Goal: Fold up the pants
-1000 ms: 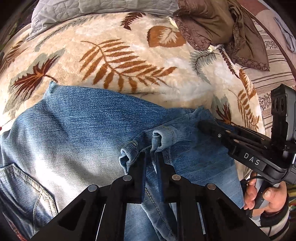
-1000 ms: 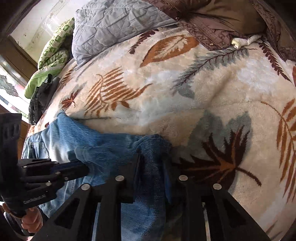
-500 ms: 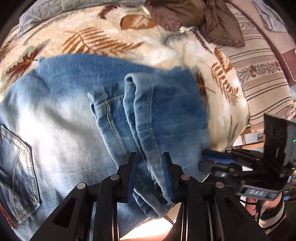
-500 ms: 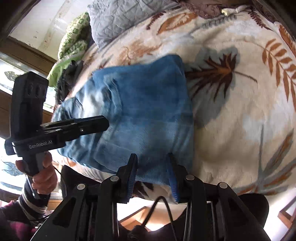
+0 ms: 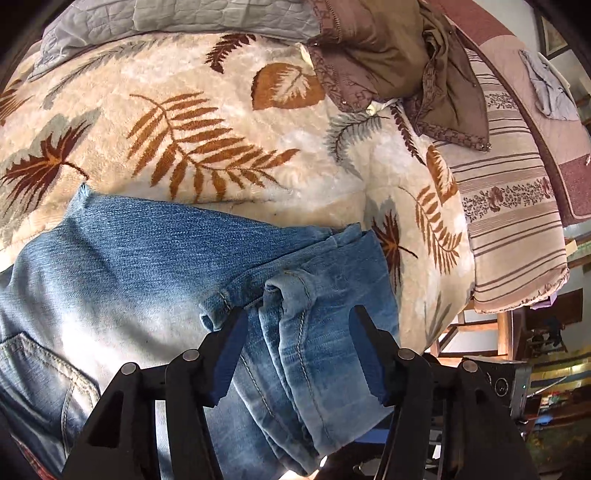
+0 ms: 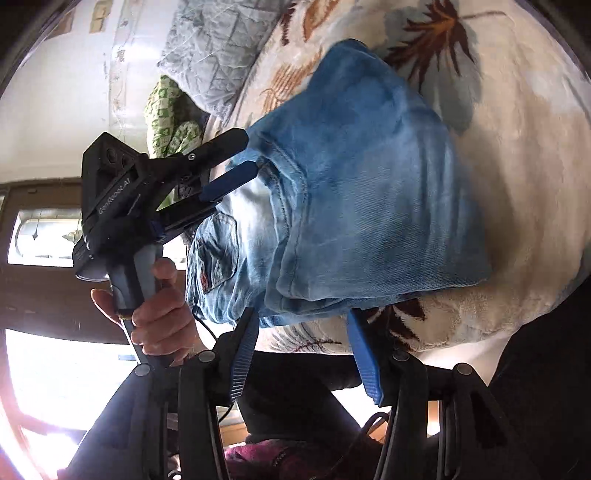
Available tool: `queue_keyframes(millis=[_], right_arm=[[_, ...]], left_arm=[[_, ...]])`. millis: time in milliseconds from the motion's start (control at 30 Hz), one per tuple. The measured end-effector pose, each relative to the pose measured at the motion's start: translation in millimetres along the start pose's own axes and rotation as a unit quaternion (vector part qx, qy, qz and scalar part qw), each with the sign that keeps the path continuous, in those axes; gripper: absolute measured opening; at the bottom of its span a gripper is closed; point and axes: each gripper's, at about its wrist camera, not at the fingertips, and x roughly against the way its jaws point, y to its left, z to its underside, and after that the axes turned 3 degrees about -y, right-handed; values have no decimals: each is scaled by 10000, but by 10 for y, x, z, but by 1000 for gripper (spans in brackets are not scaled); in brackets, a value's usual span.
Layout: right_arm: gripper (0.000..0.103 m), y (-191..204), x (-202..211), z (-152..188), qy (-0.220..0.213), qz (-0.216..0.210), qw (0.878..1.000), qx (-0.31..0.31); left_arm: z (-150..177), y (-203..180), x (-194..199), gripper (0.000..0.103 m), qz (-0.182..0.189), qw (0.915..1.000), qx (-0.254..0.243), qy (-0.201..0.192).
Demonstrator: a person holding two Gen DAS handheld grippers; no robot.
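Blue jeans point(image 5: 140, 266) lie folded on a leaf-patterned blanket point(image 5: 207, 122), the leg ends laid back over the seat. In the left wrist view my left gripper point(image 5: 295, 325) is open, its blue-padded jaws wide apart on either side of the leg hems point(image 5: 291, 295). In the right wrist view the jeans point(image 6: 369, 192) fill the centre. My right gripper point(image 6: 301, 325) is open and empty, just off the near edge of the fold. The left gripper point(image 6: 240, 155) shows there at left, open over the jeans, held in a hand.
A brown garment point(image 5: 399, 62) and a grey quilted pillow point(image 5: 166, 18) lie at the far side of the bed. A striped cover point(image 5: 513, 221) hangs at the right edge. A green patterned cloth point(image 6: 166, 122) and a window point(image 6: 40, 240) lie beyond the bed.
Both grippers have let go of the leg ends and opened wide. The folded jeans now lie on the blanket. The right gripper has pulled back off the bed's edge.
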Motion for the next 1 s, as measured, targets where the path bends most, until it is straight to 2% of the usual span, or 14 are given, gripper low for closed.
queue_keyframes(millis=[200,233,267,300,333,467,533,567,633,700,767,833,933,1000], right_arm=[[51,-106,-125,-63,-163,-162,9984,-522],[45,-115,-139,-69,-207,-146,9981,-564],[28,-127,-143,-72,-228,-96,9980,-580],[15,-110,-138,-67,-196,-81,9983,-544],[6,-70,-114,-45,-142,-157,9987,-453],[6,145,-111,64,119,182,9991,352],[6,27,-292,45,348,377,9985,185],[6,-55,-367,22,393,443,9982,66],[5,-123,-378,-21,405,230,9987,-211],[15,-64,-259,-17,442,199,9987,-182],[32,50,-76,9,514,241,9983,112],[33,164,173,20,448,32,9983,369],[33,308,581,-108,-397,-101,9962,764],[33,362,685,-241,-917,181,9908,975]], left_arm=[[-190,-89,-306,55,45,9998,116,148],[-203,-106,-366,48,-60,9997,88,197],[-208,-127,-401,36,-185,9996,42,213],[-204,-142,-402,16,-242,9994,22,242],[-184,-143,-378,15,-214,9993,70,304],[-46,-131,-310,15,-1063,9939,-215,176],[-5,-101,-446,14,-1194,9922,-218,272],[12,-118,-474,14,-1247,9916,-274,190],[22,-186,-471,14,-1304,9905,-426,94],[16,-193,-411,15,-1126,9926,-436,86],[42,-159,-256,18,-868,9954,-395,-26],[77,-121,-86,21,-698,9966,-393,-206],[157,-172,128,22,-410,9969,-425,-524],[209,-277,181,22,-277,9960,-558,-644]])
